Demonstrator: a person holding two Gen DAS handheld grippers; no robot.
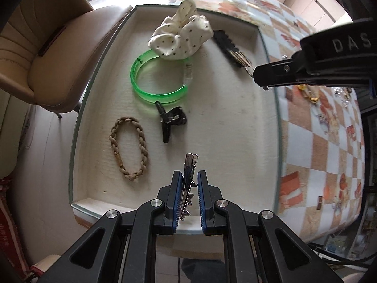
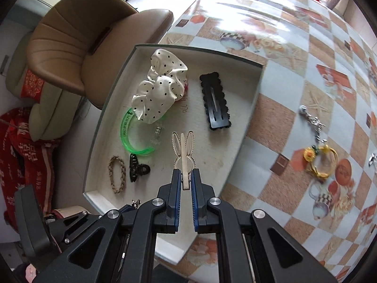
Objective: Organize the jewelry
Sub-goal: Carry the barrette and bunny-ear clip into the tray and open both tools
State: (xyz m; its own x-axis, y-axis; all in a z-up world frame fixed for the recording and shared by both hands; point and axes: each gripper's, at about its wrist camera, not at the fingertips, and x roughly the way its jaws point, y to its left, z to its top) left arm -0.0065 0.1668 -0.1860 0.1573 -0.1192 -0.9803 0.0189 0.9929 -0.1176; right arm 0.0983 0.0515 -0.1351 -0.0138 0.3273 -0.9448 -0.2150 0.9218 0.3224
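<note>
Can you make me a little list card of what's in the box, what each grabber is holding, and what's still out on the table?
box: white tray on the checked tablecloth
in the box: dotted scrunchie; green bangle; black claw clip; braided hair tie; black flat clip
left gripper: shut on a spiky silver clip
right gripper: shut on a bunny-ear clip
still out: yellow flower bracelet; silver chain

The right claw is gripping a silver rabbit-shaped hair clip over the white tray, a black barrette lying at one o'clock beyond it.
</note>
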